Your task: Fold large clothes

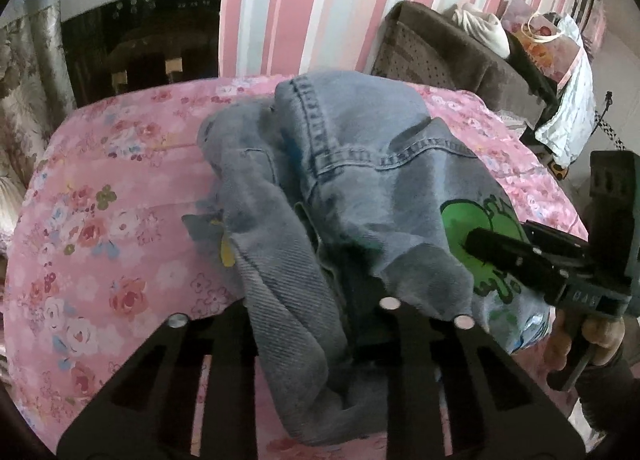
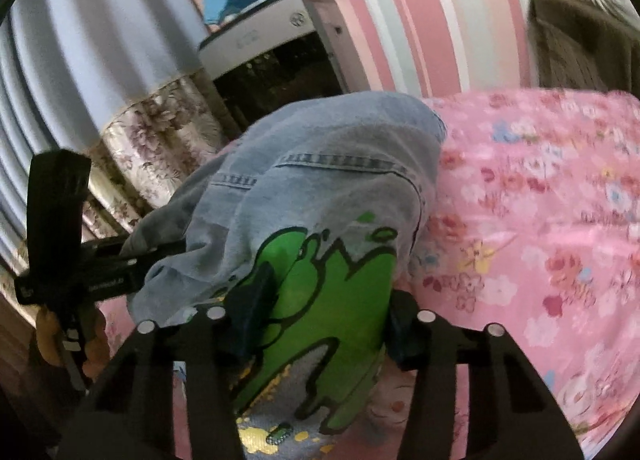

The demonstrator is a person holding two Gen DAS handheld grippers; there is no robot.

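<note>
Both gripping the denim jacket (image 1: pixel 352 164) over the pink bed (image 1: pixel 100 220): left claw (image 1: pixel 320 308) near hem, right claw (image 2: pixel 320 324) on green print.

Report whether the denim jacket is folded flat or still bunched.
Bunched: the denim jacket sits heaped on the pink bedspread, lifted by both grippers.

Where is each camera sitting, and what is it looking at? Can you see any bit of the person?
Left wrist view: sits on the left gripper, looking along its fingers at the crumpled denim jacket on the pink floral bedspread; the right gripper and the person's right hand show.
Right wrist view: sits on the right gripper, looking at the jacket's green cartoon print; the left gripper and the person's left hand show.
Shared: jacket, print, bedspread, striped wall.
</note>
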